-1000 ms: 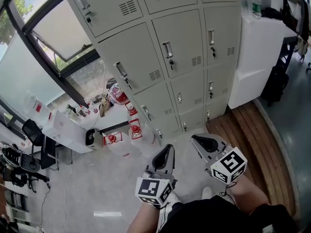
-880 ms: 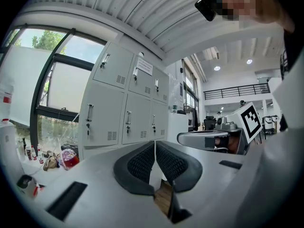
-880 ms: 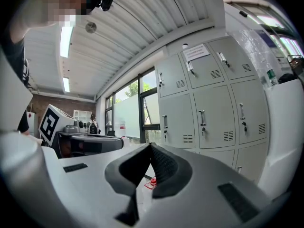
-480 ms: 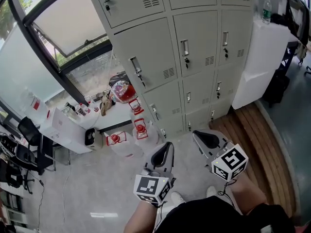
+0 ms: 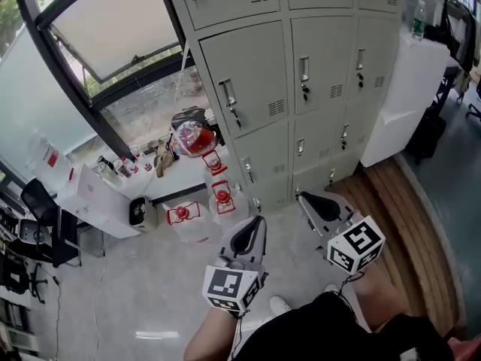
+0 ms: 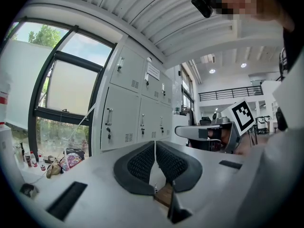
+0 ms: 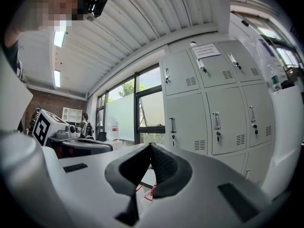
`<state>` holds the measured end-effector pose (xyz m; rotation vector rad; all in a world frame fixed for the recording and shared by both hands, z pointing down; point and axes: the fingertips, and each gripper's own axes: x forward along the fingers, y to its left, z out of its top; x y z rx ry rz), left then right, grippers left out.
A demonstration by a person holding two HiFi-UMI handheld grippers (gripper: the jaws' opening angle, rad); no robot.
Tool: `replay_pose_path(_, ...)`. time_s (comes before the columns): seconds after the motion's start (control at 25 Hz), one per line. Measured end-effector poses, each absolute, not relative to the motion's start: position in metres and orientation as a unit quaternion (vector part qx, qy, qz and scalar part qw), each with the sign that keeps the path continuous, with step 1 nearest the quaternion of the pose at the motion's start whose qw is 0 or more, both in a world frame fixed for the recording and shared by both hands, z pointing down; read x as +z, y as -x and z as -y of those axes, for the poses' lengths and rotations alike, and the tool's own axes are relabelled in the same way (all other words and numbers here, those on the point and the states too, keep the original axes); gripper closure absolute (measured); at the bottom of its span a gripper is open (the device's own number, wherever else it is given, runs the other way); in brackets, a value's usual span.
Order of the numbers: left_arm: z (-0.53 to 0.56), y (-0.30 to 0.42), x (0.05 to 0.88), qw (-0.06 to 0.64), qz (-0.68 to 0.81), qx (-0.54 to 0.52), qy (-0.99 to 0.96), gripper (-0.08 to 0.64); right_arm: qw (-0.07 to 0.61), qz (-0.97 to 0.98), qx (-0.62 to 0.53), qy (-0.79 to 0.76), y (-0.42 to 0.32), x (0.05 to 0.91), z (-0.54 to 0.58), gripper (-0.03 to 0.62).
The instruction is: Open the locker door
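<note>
Holding left tongs [image 5: 254, 232] and right tongs [image 5: 310, 201] low in front of the body, lower centre of the head view, the person stands well apart from the lockers [image 5: 323, 66], which fill upper centre and upper right. Left tongs are together, tips touching, with nothing between them in the left gripper view. Right tongs are likewise pressed together and empty. Both point toward the locker bank and touch nothing. This looks like a carrying pose for the approach, not a grasp.

The nearest full locker door [image 5: 244, 77] is at upper centre, closed. Its upright handle [image 5: 229, 104] sits toward its left side with a key lock under it. Every door in view is closed, and which one is the target cannot be told. Task looks not yet begun: one pair of tongs would need to part and reach a handle. Red-capped jugs [image 5: 222, 198] stand on the floor [image 5: 150, 292] beside the bottom lockers, possibly in the way of a low door.
</note>
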<state>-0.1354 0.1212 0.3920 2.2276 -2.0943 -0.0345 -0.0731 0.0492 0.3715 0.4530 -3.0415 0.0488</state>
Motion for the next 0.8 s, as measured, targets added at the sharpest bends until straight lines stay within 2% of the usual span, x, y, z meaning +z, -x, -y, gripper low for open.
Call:
replay_pose_path(0.44, -0.12, 0.155, 0.382, 0.039, 0.681, -0.036, -0.731, 0.538, 0.034, 0.987, -0.001, -0.158, 0.093, 0.359, -0.046, 0.538)
replay_pose_path(0.8, -0.083, 0.153, 0.377, 0.032, 0.676, -0.026, -0.736, 0.537, 0.028, 0.986, 0.003, -0.167, 0.098, 0.355, 0.001, 0.538)
